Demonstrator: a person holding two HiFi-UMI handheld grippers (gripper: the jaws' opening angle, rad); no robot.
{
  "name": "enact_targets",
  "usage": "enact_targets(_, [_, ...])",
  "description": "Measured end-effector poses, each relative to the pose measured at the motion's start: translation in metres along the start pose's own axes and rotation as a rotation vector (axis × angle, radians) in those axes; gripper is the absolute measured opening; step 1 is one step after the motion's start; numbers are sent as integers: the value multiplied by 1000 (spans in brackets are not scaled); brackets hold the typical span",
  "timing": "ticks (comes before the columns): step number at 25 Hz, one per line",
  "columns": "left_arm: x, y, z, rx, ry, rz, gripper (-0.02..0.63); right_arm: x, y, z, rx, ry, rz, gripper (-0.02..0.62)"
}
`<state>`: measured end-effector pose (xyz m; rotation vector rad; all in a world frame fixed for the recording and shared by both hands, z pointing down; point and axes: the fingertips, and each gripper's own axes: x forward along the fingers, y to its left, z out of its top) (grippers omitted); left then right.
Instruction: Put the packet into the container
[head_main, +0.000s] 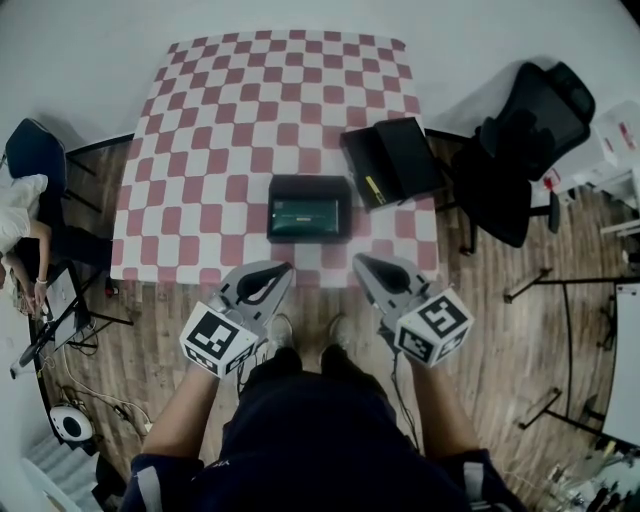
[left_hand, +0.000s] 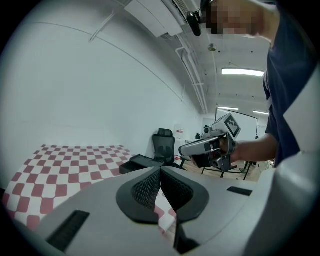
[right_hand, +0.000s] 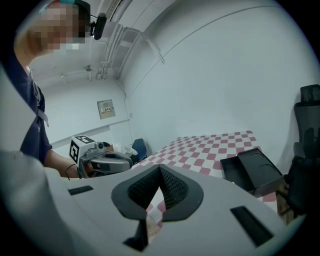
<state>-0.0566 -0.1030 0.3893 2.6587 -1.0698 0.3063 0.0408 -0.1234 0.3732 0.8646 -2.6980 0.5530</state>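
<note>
The packet (head_main: 310, 214), a dark green slab, is apparently lying flat inside the black container (head_main: 310, 181) at the frame's centre, on the checkered tabletop (head_main: 200, 150), with an open black box (head_main: 392, 160) sitting to its upper right. The left gripper (head_main: 283, 270) and right gripper (head_main: 362, 262) are hovering low in the frame, at the tabletop's near edge, each with jaws pressing together on nothing. Judging the packet seated, the sound course is holding the 2 grippers off the rim, nudging nothing.
</note>
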Motion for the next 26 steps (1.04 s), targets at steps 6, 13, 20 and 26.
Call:
enact_targets(6, [1,0,3,2,-5,5,26,-3,1,-2,-4,11,9,15])
enact_targets(13, [4,4,3,5,-2,16,26,-6,-4,-6,-4,20,7,15])
enact_targets(20, [6,5,4,-2,1,17,26,-4,-4,-7,-5,31,22,15])
enact_targets(26, [7,8,1,-2,9,20,26,-1,-4,-7,-11,38,31,15])
